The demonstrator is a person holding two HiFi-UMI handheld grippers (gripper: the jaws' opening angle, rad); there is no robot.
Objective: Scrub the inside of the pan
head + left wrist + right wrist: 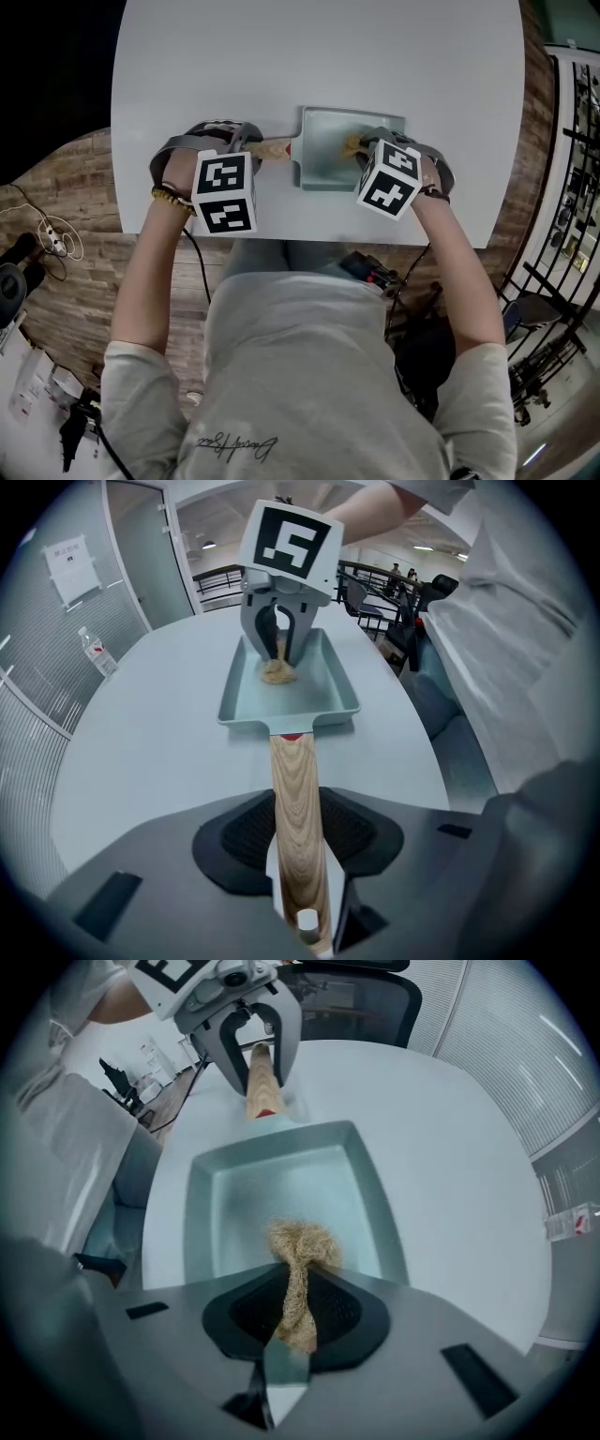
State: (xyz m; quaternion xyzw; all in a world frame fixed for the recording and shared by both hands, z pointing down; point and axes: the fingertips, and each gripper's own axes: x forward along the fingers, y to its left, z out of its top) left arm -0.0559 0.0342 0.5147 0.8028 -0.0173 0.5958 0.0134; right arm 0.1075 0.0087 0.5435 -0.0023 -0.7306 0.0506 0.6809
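Nearest to us is our own grey T-shirt (309, 375), its hem cut off by the frame's edge. Beyond it lies the smooth, pale table (281, 66), its far side cut off too. The pan (328, 141) sits on it close to the near edge: a shallow, rectangular, pale green pan with low upright walls and rounded corners.

From above, the marker cubes (225, 192) hide both pairs of jaws and cover one near corner of the pan.

At the pan's handle end, the left gripper (300, 855) has its ribbed black pads closed on the wooden handle (295, 794), a straight light stick with dark grain. Its butt end is hard to make out.

Over the pan's inside, the right gripper (295, 1312) pinches a fibre scrubber (302, 1246), a tan, stringy, twisted tuft. Its frayed head hangs over the pan's floor, and we cannot tell whether it touches.
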